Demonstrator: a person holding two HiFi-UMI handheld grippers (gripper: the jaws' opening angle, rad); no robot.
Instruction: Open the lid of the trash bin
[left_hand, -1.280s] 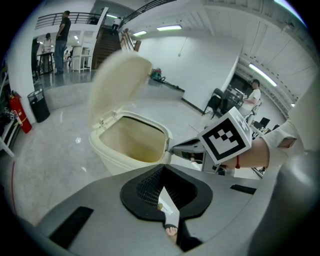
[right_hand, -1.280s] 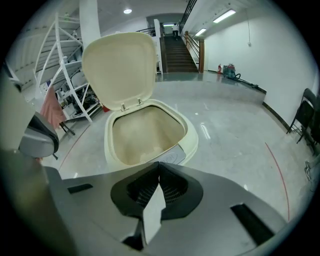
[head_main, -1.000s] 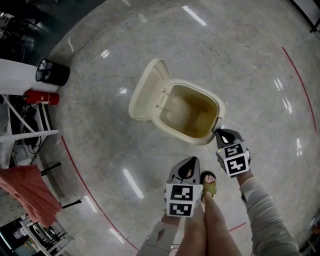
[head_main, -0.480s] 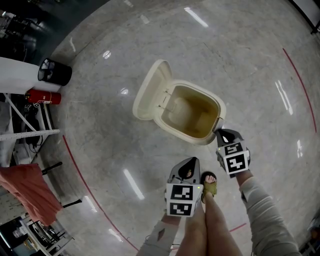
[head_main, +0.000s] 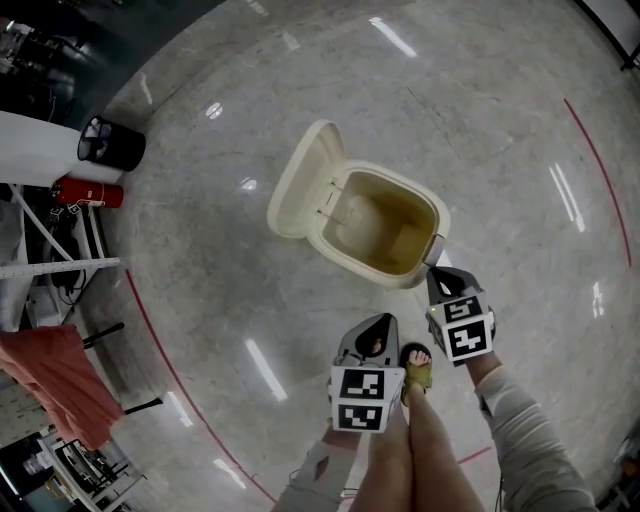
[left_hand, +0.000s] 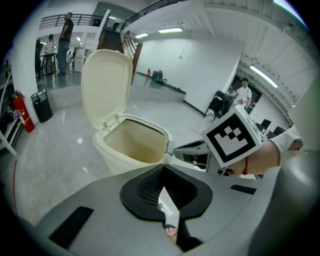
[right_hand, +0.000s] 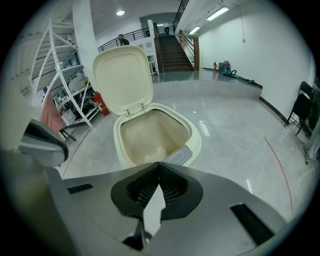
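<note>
Now the trash bin (head_main: 398, 277) stands on the grey floor (head_main: 200, 270) in front of me. Its lid (head_main: 300, 185) is raised and stands up at the far edge, so the inside shows. My right tongs (head_main: 436, 272) are closed on nothing, with their tip just beside the near rim of the bin. My left tongs (head_main: 377, 322) are closed too and empty, apart from the bin.

The pale, glossy marbled floor (head_main: 200, 300) under me carries the cream trash bin (head_main: 392, 279) with its lid (head_main: 300, 180) standing open, my sandalled foot (head_main: 417, 365) near it, a black basket (head_main: 110, 145) and red fire extinguisher (head_main: 88, 193) well off to my left, and a curved red line (head_main: 160, 345).
</note>
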